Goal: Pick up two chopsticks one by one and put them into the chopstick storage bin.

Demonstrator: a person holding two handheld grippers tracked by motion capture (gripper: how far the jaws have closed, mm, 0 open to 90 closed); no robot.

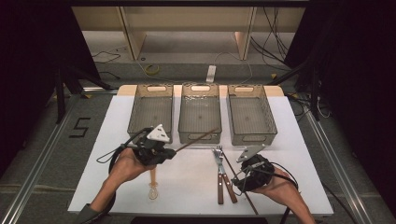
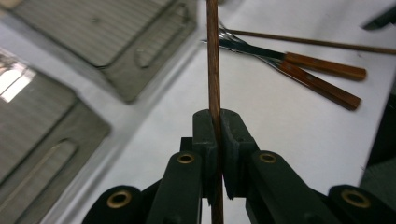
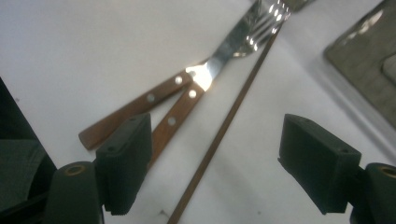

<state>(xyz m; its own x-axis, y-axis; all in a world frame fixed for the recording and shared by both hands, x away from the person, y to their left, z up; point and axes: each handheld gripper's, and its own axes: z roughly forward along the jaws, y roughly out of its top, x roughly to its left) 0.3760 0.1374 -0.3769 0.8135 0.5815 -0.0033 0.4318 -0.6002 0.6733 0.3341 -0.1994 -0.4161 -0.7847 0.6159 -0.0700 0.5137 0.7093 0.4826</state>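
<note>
Nearest the high camera, your two forearms come in from the bottom edge. Your left hand carries the left gripper (image 1: 164,153) raised above the white table (image 1: 289,140), its jaws clenched on a wooden chopstick (image 1: 196,140) that slants up towards the middle basket (image 1: 200,135). A small amber spoon (image 1: 152,186) lies on the table below that hand. Your right hand holds the right gripper (image 1: 238,179) low beside two wooden-handled forks (image 1: 222,179), with a second chopstick (image 1: 243,186) running just beside them.

In the left gripper view, the pads pinch the chopstick (image 2: 213,70), which stands upright through them; the forks (image 2: 317,74) lie farther off.

In the right gripper view, your jaws stand released and wide apart, nothing between the pads. The second chopstick (image 3: 224,130) lies on the table between them, the forks (image 3: 187,93) to its left.
</note>
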